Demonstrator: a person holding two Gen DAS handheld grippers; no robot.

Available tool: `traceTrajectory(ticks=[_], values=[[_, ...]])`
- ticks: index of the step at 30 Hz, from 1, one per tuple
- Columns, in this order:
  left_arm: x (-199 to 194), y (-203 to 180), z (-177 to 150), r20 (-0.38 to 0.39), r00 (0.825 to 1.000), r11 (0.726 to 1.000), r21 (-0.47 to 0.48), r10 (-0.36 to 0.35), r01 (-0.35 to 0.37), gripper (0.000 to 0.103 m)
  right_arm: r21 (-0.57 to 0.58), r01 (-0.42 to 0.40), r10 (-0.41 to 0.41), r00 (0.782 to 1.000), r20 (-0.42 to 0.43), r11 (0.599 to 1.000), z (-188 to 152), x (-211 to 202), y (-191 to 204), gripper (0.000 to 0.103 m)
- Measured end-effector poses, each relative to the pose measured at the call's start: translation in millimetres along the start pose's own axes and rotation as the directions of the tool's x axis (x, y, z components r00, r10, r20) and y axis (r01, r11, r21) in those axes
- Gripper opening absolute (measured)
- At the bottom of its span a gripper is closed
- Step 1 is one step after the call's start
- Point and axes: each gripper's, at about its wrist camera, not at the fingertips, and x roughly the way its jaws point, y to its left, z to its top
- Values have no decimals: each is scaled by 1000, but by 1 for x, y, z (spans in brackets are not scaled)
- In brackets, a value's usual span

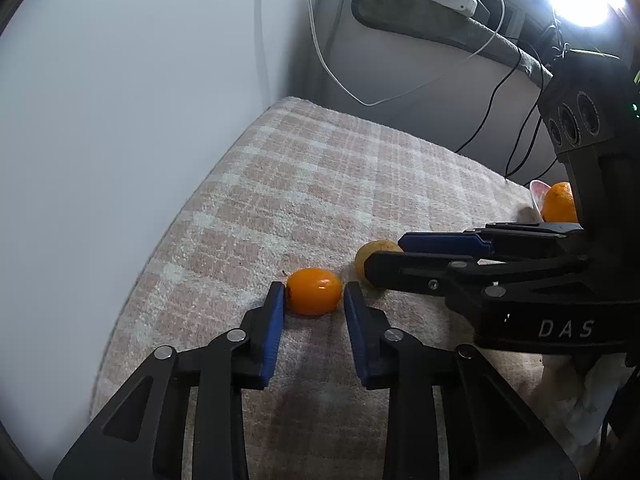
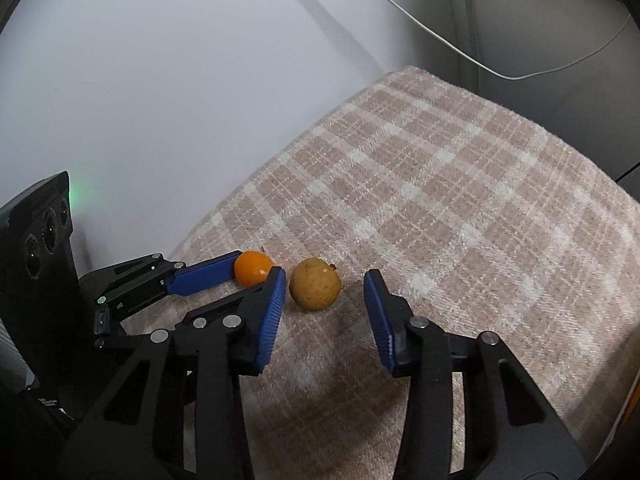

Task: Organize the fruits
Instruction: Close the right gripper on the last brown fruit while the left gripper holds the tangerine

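Three fruits lie on the checked blanket (image 2: 440,184): a small orange fruit (image 1: 314,291), a yellowish one (image 2: 315,283) just beside it, and a third orange fruit (image 1: 560,202) farther off by a pink-rimmed dish (image 1: 536,194). Both tools tilt downward. The left gripper (image 1: 314,300) is clamped on the small orange fruit. The right gripper (image 2: 325,286) straddles the yellowish one, pads not pressing. The blanket's edge by the wall (image 1: 120,100) is near; beyond lies bare cloth.

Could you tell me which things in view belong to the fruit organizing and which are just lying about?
Job:
orange fruit
yellowish fruit
orange by the pink-rimmed dish
left gripper
right gripper

Lying about:
white cable
black cables
checked cloth
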Motion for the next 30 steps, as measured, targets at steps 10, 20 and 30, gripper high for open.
traceTrajectory(ticks=[10,20,30], values=[[-1,0,-1,7,1000,1000,6,2,-2,26,-12,-8,8,1000,-3,1000,-1,3,4,29],[-8,-6,-1,19,1000,1000,9,-21,21,26,-10,0,1,999,38,1000,-4,-16,6,29],[-24,-27,-1,48,997,998,24,-65,64,26,-14,25,-24,994,105,1000,-24,-63,3,29]])
